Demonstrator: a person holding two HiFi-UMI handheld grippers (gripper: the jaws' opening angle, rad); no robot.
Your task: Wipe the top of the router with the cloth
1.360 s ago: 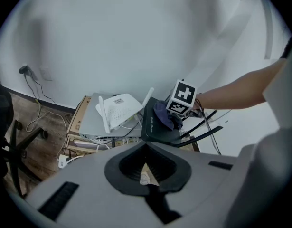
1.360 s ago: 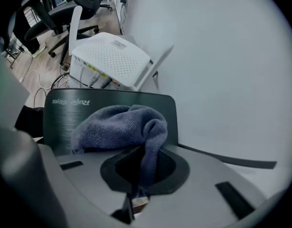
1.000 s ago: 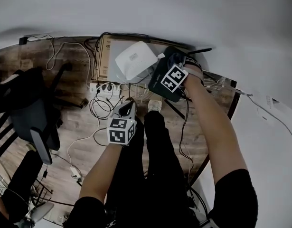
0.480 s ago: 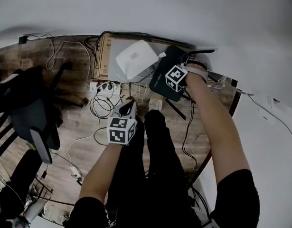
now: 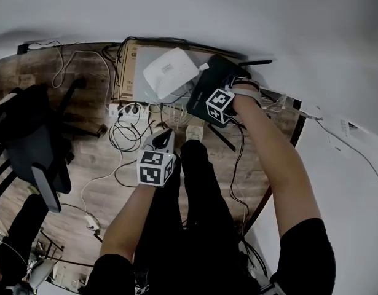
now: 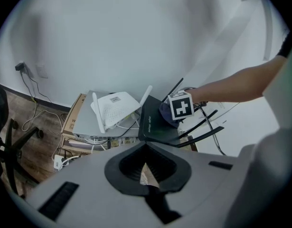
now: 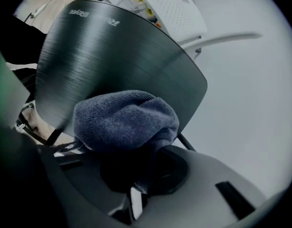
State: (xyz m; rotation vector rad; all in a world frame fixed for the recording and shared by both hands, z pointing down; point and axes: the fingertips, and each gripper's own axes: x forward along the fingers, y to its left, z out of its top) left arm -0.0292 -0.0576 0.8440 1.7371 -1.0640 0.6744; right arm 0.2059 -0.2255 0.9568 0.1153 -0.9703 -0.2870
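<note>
The black router (image 5: 204,91) lies tilted beside a white router (image 5: 169,72) in the head view. My right gripper (image 5: 220,97) rests over its right part, shut on a blue-grey cloth. In the right gripper view the bunched cloth (image 7: 124,120) presses on the router's brushed dark top (image 7: 108,56) and hides the right gripper (image 7: 136,184) jaws. My left gripper (image 5: 163,139) hangs lower, above the floor and apart from the router, shut and holding nothing. The left gripper view shows the left gripper (image 6: 146,175), the black router (image 6: 153,122), the cloth (image 6: 165,114) and the white router (image 6: 115,109) ahead.
The routers sit on a grey flat device over a cardboard box (image 5: 128,72) against the white wall. A power strip (image 5: 130,110) and loose cables (image 5: 124,141) lie on the wood floor. A black chair (image 5: 35,140) stands at left. The person's legs (image 5: 195,189) are below.
The right gripper has shifted the cloth slightly across the black router's top. The head view has drifted a little. The left gripper has held its place.
</note>
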